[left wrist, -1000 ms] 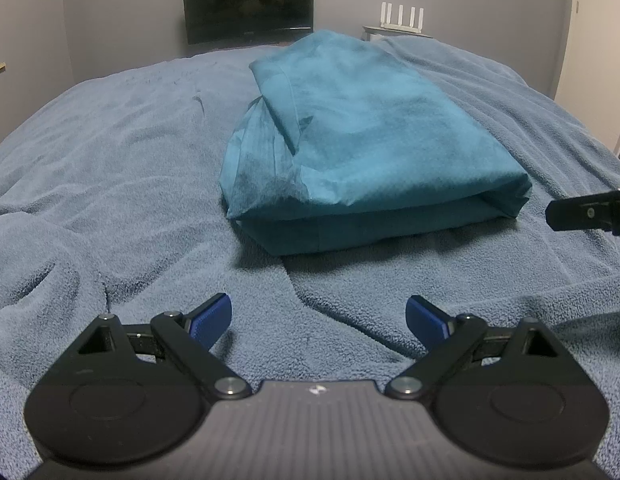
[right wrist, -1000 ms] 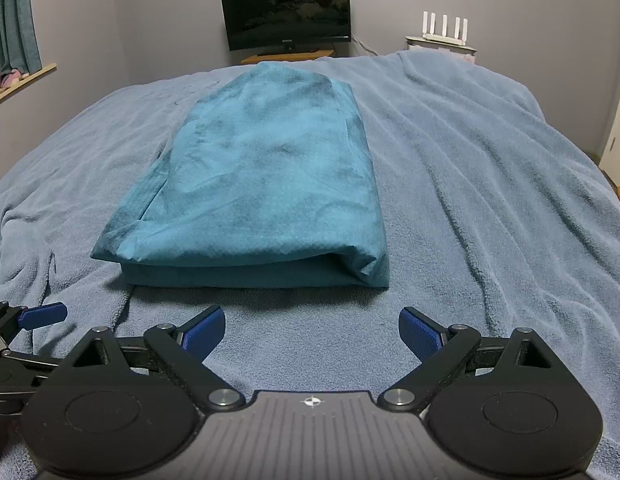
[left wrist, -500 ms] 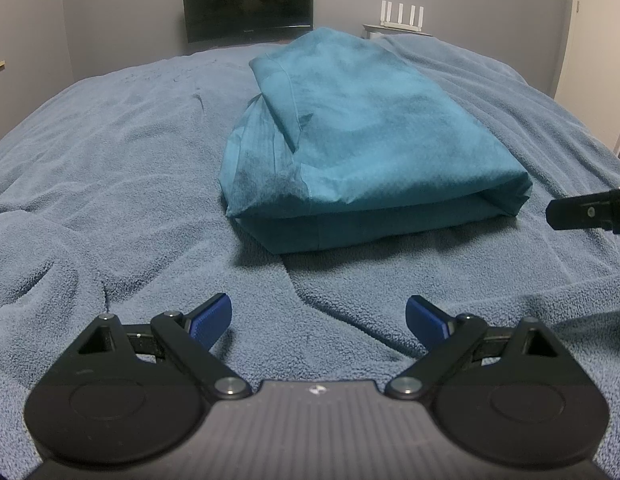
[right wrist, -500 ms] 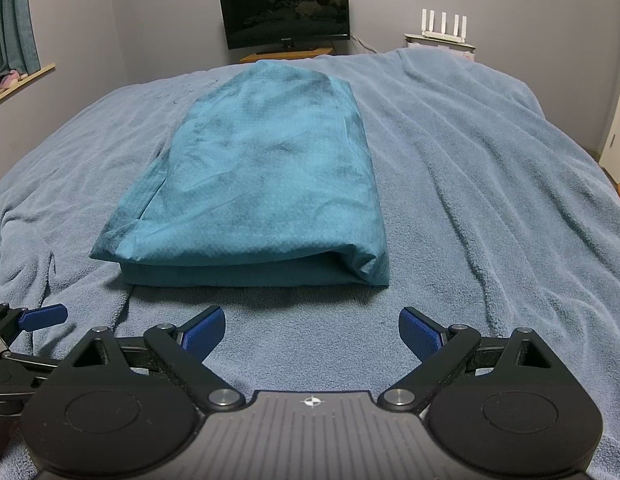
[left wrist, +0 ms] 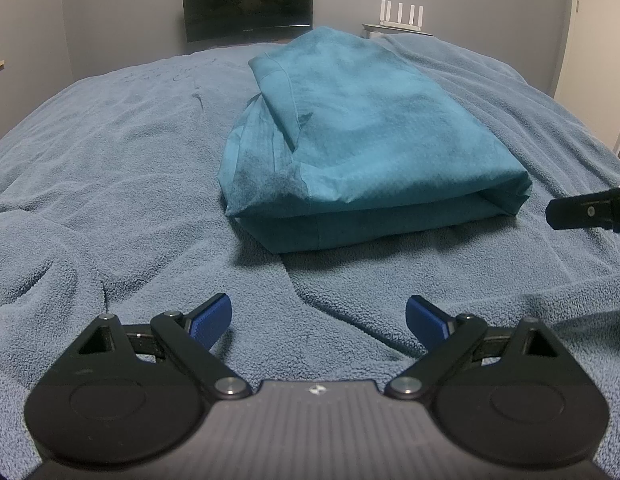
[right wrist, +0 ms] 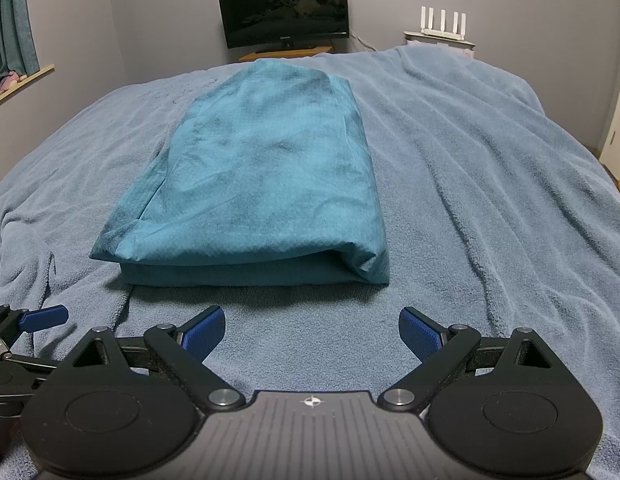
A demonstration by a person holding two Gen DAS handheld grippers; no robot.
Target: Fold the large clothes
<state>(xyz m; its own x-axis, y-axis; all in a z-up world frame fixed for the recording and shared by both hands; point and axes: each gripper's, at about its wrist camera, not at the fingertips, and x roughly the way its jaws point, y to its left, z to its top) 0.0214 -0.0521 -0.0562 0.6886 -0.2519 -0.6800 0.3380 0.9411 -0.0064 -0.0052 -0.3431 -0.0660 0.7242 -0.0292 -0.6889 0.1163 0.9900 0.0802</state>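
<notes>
Teal garment (right wrist: 262, 184), folded into a thick oblong bundle, lies on the blue-grey blanket (right wrist: 490, 200) that covers the bed, filling the middle of the right wrist frame. Its near end shows stacked layers with an open gap between the upper and lower fold; the rounded fold runs along its right side. In the left wrist frame the same bundle (left wrist: 362, 136) sits in the upper centre, with loose, pleated layers showing at its left edge.

Left gripper (left wrist: 319, 318) is released, its two blue-padded fingers (left wrist: 212, 316) spread wide at the bottom of its own frame, grasping nothing and well short of the garment. It also shows at the lower left edge of the right wrist frame (right wrist: 44, 317), though only one blue tip is clear there.

Right gripper (right wrist: 312, 331) is likewise released, fingers (right wrist: 420, 332) wide apart above bare blanket, near the bundle's front edge but not touching it. A dark part at the right edge of the left wrist frame is probably this gripper (left wrist: 588, 213).

At the top of the frame, against the grey wall, stand a dark monitor (right wrist: 284, 6) and a white router (right wrist: 444, 24); a curtain (right wrist: 10, 32) hangs at upper left.
</notes>
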